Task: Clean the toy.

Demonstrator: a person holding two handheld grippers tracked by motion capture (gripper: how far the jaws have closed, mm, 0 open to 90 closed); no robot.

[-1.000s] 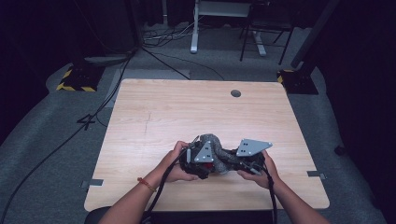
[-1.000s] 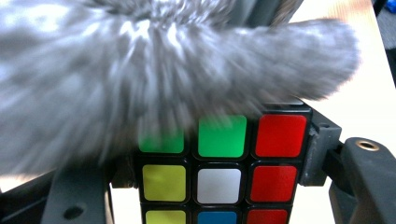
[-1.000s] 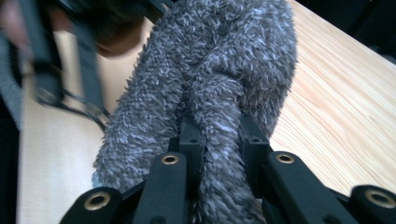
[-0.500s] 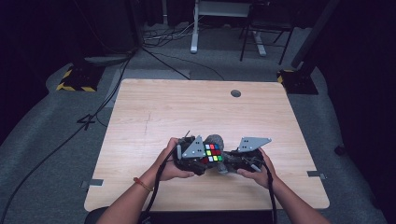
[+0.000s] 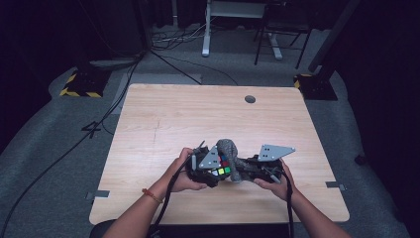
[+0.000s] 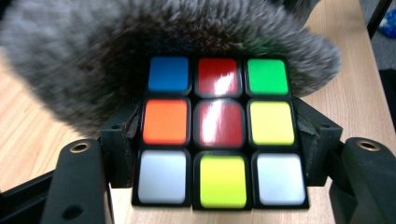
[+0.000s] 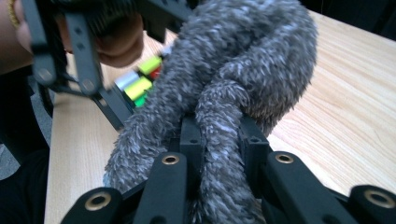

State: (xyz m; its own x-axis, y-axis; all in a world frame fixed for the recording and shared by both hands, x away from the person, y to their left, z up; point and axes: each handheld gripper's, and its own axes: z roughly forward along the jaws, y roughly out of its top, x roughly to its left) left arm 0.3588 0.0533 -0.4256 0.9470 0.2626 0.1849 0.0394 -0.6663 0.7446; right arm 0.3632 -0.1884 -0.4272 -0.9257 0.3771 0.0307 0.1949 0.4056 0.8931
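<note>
Jaws of left gripper (image 6: 219,154) pinch the puzzle cube (image 6: 218,130); right gripper (image 7: 219,149) clamps the grey furry toy (image 7: 233,70). Both sit near the table (image 5: 163,119) front edge, toy draped against cube.

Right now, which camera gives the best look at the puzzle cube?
The left gripper view: the puzzle cube sits close and square-on between that hand-held gripper's jaws, all nine stickers of one face readable. The high view shows the cube small between the hands; the right gripper view catches a few coloured stickers beside the grey furry toy.

Right tool (image 7: 219,140) clamped on grey furry toy (image 7: 243,70), colourful cube (image 7: 140,81) behind
</note>
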